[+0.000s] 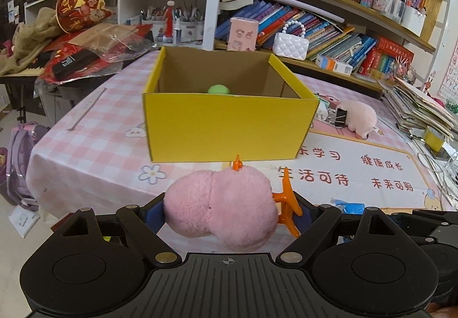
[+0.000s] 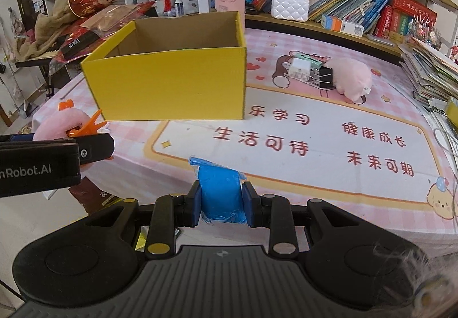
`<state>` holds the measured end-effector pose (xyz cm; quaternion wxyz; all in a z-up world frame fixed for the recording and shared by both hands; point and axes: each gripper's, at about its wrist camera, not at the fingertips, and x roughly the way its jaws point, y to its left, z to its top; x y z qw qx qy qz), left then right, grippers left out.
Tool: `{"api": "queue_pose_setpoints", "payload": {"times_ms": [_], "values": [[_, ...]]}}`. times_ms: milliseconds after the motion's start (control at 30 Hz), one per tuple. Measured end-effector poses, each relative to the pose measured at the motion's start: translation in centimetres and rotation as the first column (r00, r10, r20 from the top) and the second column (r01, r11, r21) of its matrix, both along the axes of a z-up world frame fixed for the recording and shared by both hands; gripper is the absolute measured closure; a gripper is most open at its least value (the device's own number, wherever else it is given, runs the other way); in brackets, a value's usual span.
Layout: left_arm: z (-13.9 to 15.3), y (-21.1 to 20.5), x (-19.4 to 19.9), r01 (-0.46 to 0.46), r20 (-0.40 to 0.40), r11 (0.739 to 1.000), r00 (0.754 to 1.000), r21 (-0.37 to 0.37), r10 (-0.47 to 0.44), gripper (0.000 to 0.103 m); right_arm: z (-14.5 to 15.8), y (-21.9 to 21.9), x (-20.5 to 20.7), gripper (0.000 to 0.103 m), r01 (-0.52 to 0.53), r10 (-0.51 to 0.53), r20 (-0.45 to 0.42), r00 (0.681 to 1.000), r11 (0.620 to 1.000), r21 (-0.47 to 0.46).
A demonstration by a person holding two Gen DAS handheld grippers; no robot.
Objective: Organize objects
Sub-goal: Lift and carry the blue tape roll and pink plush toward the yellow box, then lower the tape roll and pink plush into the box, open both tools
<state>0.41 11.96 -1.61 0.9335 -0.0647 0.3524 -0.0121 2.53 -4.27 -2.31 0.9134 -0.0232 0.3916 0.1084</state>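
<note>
The left gripper [image 1: 226, 213] squeezes a fluffy pink toy [image 1: 220, 209] just in front of the yellow box [image 1: 226, 126]. The right gripper [image 2: 220, 203] pinches a blue roll [image 2: 220, 192], also in front of the box.

Both tools closed on loads, side by side at the near edge of the surface

The left tool [image 1: 221, 215] points forward and downward, its jaws set wide with the blue pads pressing both sides of a pink plush toy [image 1: 220, 209] that has orange plastic parts. The right tool [image 2: 221, 203] has the same downward tilt, its jaws narrow and clamped on a blue roll [image 2: 220, 192]. In the right wrist view the left tool sits just to the left, level with the right one.
</note>
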Motion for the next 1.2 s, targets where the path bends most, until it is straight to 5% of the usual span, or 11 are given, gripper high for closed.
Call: {"api": "queue_pose_setpoints", "payload": {"times_ms": [667, 933, 1200], "values": [[0.1, 3.7, 0.0, -0.063, 0.026, 0.998, 0.998, -0.001, 0.063, 0.016, 0.1, 4.5, 1.4, 0.076, -0.084, 0.084, 0.028, 0.996, 0.996, -0.021], [3.9, 5.0, 4.9, -0.123, 0.149, 0.992, 0.982, 0.028, 0.118, 0.016, 3.3, 5.3, 7.3, 0.076, -0.09, 0.084, 0.157, 0.984, 0.995, 0.034], [4.8, 3.9, 11.8, -0.11, 0.161, 0.992, 0.982, 0.054, 0.1, 0.016, 4.3, 6.0, 15.3, 0.076, -0.113, 0.101, 0.194, 0.976, 0.992, 0.05]]}}
